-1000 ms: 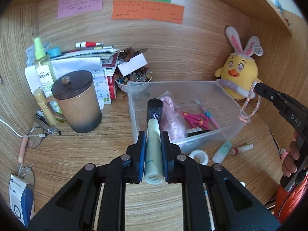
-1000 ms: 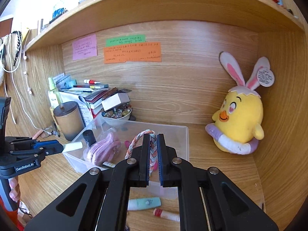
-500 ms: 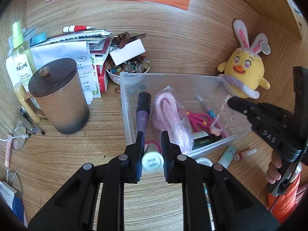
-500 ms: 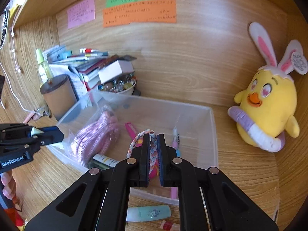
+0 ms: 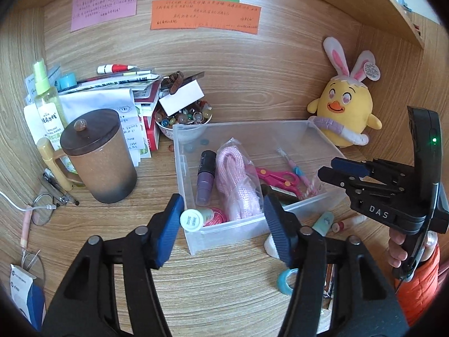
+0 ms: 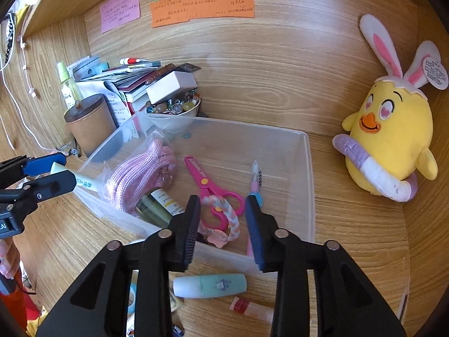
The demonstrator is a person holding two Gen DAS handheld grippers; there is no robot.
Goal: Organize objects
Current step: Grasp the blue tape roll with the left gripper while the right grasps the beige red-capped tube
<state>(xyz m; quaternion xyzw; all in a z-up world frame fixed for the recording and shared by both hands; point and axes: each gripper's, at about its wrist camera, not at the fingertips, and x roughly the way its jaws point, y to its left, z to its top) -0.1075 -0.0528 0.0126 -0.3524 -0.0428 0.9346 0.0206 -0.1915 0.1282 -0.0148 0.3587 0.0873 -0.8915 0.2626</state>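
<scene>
Both tools are seen over the clear bin (image 5: 193, 168) on the desk (image 5: 224, 286). The left tool (image 5: 221, 219) is opening, a pale tube (image 5: 196, 219) touching only its left pad (end over the bin's near wall). The right tool (image 6: 223, 224) is opening too, a braided cord (image 6: 227, 219) lying loose between its pads inside the bin.

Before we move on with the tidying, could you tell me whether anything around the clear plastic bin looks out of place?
Yes. A pale green tube with a white cap leans over the front left corner of the clear plastic bin, not lying inside. A mint highlighter and a small red-and-white tube lie on the wooden desk in front of the bin.
</scene>
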